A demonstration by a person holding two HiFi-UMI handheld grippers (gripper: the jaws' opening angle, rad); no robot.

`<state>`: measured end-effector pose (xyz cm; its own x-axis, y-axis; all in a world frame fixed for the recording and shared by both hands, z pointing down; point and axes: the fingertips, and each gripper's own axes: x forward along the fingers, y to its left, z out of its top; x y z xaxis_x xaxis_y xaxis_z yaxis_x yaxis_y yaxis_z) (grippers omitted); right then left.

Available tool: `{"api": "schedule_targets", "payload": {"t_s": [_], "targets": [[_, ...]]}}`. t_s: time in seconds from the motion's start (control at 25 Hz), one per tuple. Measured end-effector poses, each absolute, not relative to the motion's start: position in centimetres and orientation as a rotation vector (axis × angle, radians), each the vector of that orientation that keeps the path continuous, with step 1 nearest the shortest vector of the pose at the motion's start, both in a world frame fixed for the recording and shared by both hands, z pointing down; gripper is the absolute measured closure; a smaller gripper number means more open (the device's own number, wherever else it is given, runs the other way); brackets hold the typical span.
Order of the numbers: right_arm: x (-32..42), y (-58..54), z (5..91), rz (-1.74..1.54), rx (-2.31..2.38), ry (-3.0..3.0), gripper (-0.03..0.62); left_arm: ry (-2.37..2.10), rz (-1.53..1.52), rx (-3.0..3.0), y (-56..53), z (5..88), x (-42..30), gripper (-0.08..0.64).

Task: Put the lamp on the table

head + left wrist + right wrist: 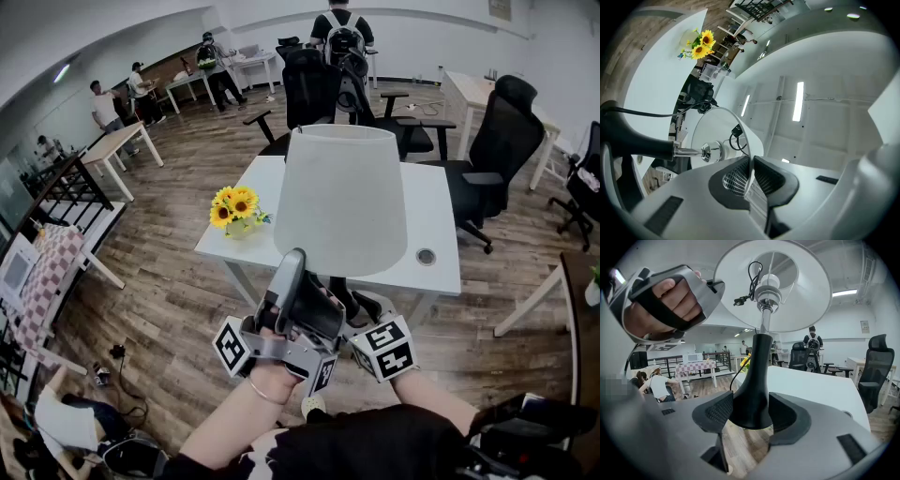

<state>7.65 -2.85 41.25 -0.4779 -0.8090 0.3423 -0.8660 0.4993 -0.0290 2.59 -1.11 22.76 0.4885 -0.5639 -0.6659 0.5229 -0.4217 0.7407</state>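
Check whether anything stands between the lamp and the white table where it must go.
Nothing visible does. The lamp hangs at the near edge of the white table; the sunflowers sit at its left corner. The shade hides part of the tabletop.

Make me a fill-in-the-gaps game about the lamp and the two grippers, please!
1. The left gripper pinches the rim of the lamp at its white ____.
2. The right gripper is closed on the lamp's base, whose colour is ____.
3. The sunflowers on the white table are ____.

Missing words: shade; black; yellow
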Motion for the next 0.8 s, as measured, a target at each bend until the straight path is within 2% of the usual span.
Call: {"api": "schedule_targets", "payload": {"t_s": [0.8], "targets": [[3.3,-8.0,41.5,0.401,1.434,-2.517,0.359,0.042,-1.144,1.687,-6.9,21.0,-1.3,0.532]]}}
